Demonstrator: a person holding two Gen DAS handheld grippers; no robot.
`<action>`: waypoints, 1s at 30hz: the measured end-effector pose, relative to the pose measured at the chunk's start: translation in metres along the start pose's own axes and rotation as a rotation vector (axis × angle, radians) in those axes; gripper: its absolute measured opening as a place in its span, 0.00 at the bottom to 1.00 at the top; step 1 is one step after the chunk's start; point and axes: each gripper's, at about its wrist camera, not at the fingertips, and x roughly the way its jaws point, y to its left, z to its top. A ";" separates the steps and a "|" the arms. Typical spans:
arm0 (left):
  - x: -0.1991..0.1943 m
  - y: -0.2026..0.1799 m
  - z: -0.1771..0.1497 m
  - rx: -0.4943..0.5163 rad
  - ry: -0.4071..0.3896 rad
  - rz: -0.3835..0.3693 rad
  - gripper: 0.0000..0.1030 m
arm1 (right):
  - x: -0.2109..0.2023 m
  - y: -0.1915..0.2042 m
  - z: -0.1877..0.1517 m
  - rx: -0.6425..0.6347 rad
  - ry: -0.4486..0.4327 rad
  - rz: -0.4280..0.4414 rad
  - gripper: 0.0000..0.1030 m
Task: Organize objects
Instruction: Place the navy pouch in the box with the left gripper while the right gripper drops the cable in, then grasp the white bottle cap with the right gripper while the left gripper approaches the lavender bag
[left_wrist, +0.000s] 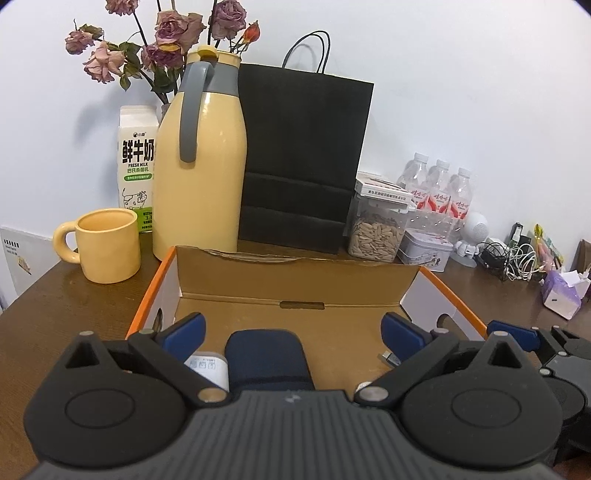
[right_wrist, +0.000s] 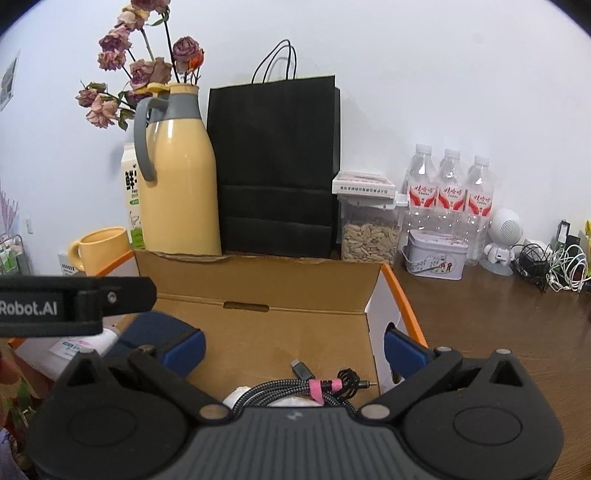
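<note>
An open cardboard box (left_wrist: 295, 280) with orange edges sits on the brown table. On its floor lie a dark blue case (left_wrist: 266, 360), a small white labelled item (left_wrist: 208, 369) and a plug end (left_wrist: 388, 358). My left gripper (left_wrist: 291, 332) hangs open over the box; the case lies below, between its blue pads, untouched. In the right wrist view a braided cable bundle (right_wrist: 306, 389) with a pink tie lies in the box (right_wrist: 258, 280) over something white. My right gripper (right_wrist: 293, 349) is open above it, gripping nothing. The left gripper's body (right_wrist: 74, 306) shows at the left, above the blue case (right_wrist: 155, 332).
Behind the box stand a yellow thermos jug (left_wrist: 199, 162), yellow mug (left_wrist: 107, 245), milk carton (left_wrist: 135, 166), black paper bag (left_wrist: 303, 158) and dried roses (left_wrist: 166, 40). A seed jar (left_wrist: 376, 229), tin (left_wrist: 424, 251), water bottles (left_wrist: 439, 192), a tangle of cables (left_wrist: 513, 258) and tissues (left_wrist: 561, 295) sit to the right.
</note>
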 end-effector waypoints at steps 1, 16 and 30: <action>-0.002 0.001 0.000 -0.004 -0.003 -0.003 1.00 | -0.002 0.000 0.000 0.000 -0.009 -0.001 1.00; -0.058 0.008 -0.020 0.011 -0.100 0.003 1.00 | -0.059 0.007 -0.007 -0.053 -0.124 -0.011 1.00; -0.095 0.027 -0.046 0.025 -0.025 0.038 1.00 | -0.111 -0.002 -0.035 -0.055 -0.092 -0.024 1.00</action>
